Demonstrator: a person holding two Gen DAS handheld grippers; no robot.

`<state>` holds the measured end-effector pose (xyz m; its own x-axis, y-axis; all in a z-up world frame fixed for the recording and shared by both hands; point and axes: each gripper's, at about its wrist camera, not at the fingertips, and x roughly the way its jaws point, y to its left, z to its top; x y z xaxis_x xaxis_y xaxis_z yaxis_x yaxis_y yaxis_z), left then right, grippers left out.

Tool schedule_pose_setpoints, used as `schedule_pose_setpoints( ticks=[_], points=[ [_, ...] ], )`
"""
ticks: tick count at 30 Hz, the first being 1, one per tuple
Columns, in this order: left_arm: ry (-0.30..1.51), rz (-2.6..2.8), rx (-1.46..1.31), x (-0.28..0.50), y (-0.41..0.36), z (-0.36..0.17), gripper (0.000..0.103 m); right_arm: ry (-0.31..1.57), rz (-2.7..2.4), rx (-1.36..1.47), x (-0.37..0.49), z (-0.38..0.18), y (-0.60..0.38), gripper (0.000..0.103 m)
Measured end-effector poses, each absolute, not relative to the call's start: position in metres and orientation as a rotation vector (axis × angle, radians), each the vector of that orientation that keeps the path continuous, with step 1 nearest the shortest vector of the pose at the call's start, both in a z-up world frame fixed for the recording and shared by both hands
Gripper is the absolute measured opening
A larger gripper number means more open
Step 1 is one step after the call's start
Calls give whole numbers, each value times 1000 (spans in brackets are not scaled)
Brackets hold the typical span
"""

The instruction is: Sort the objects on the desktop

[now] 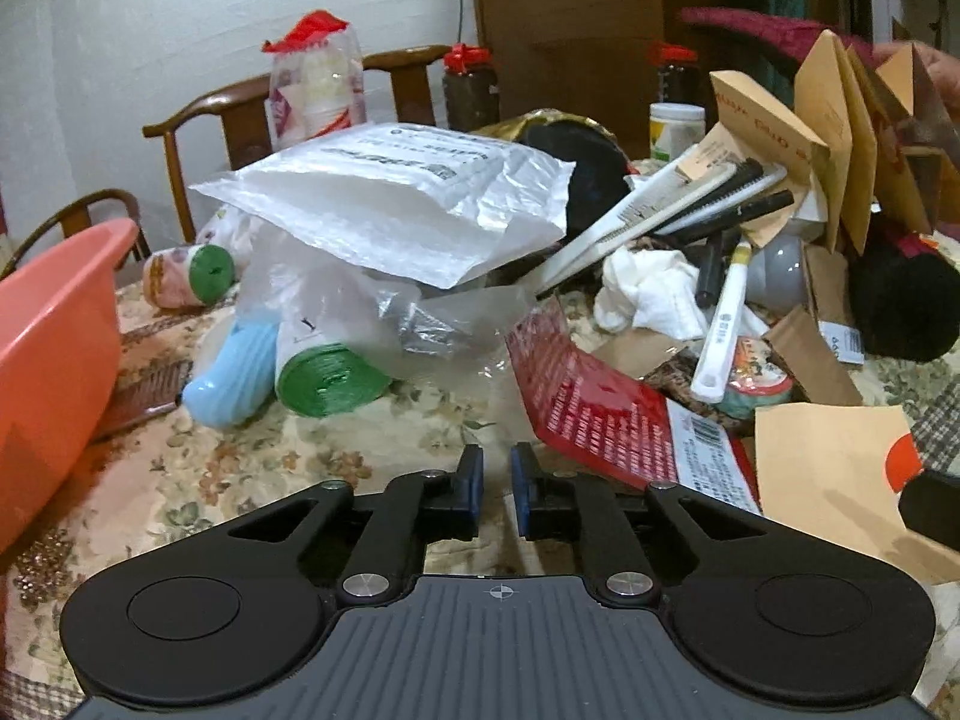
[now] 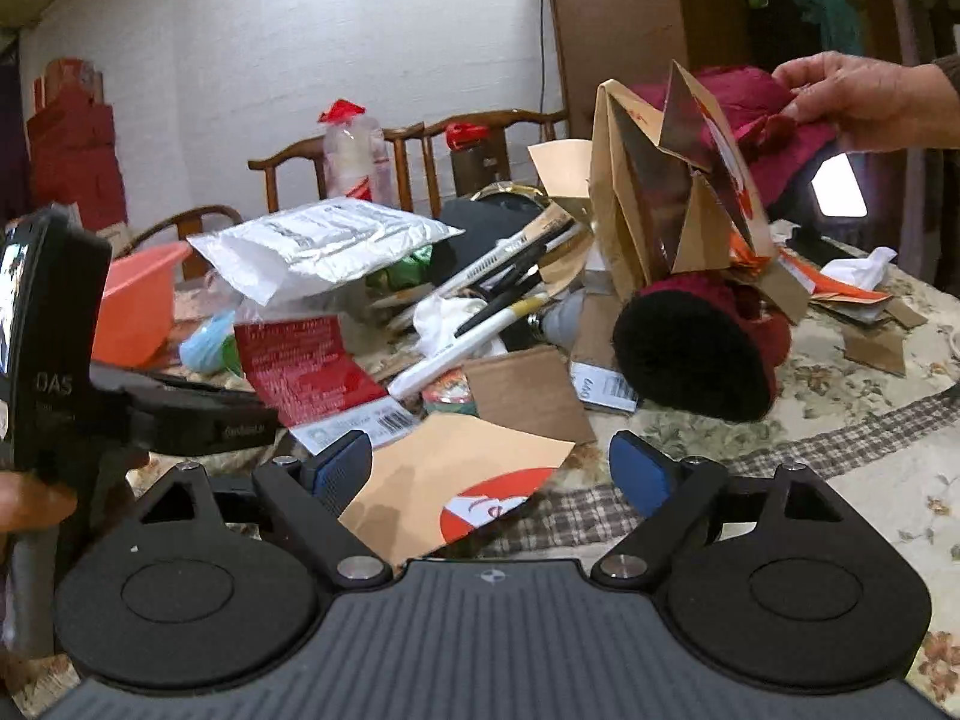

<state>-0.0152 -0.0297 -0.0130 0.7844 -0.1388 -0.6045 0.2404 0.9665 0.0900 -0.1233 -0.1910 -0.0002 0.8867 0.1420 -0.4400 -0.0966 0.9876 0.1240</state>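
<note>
A heap of clutter covers the floral tablecloth [image 1: 240, 468]. My left gripper [image 1: 497, 471] is shut and empty, low over the cloth in front of a red printed card [image 1: 591, 405]. A white bubble mailer [image 1: 390, 204] lies on clear bags holding a green roll [image 1: 327, 378]. My right gripper [image 2: 491, 468] is open, its jaws on either side of a tan envelope with an orange patch [image 2: 456, 480], not gripping it. The left gripper body [image 2: 54, 348] shows at the left of the right wrist view. Pens and a white marker [image 2: 462, 348] lie in the heap.
An orange plastic tub [image 1: 48, 360] stands at the left. Folded brown paper bags [image 2: 666, 192] stand behind a dark red and black hat [image 2: 696, 354]. Another person's hand [image 2: 864, 102] holds red cloth at the upper right. Wooden chairs [image 1: 198, 120] and jars stand behind the table.
</note>
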Motion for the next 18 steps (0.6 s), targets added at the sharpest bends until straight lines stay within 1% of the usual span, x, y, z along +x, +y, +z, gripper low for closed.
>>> schedule_pose_setpoints(
  ticks=[3, 9, 14, 15, 16, 17, 18],
  points=[
    [638, -206, 158, -12, -29, -12, 30, 457, 124, 29, -132, -1, -186, 96],
    [648, -226, 139, -6, -34, -10, 30, 468, 146, -34, -131, -12, -172, 96],
    [640, -229, 148, -6, -40, -10, 34, 455, 152, -142, -124, -18, -152, 96],
    [641, -225, 144, -6, -39, -11, 31, 453, 155, -159, -123, -19, -150, 96],
    [646, -220, 144, -6, -38, -13, 25, 459, 156, -169, -121, -20, -148, 95],
    [651, -211, 147, -7, -37, -15, 17, 473, 163, -168, -119, -21, -147, 90],
    [651, -206, 151, -7, -35, -17, 8, 484, 173, -161, -117, -22, -146, 79]
  ],
)
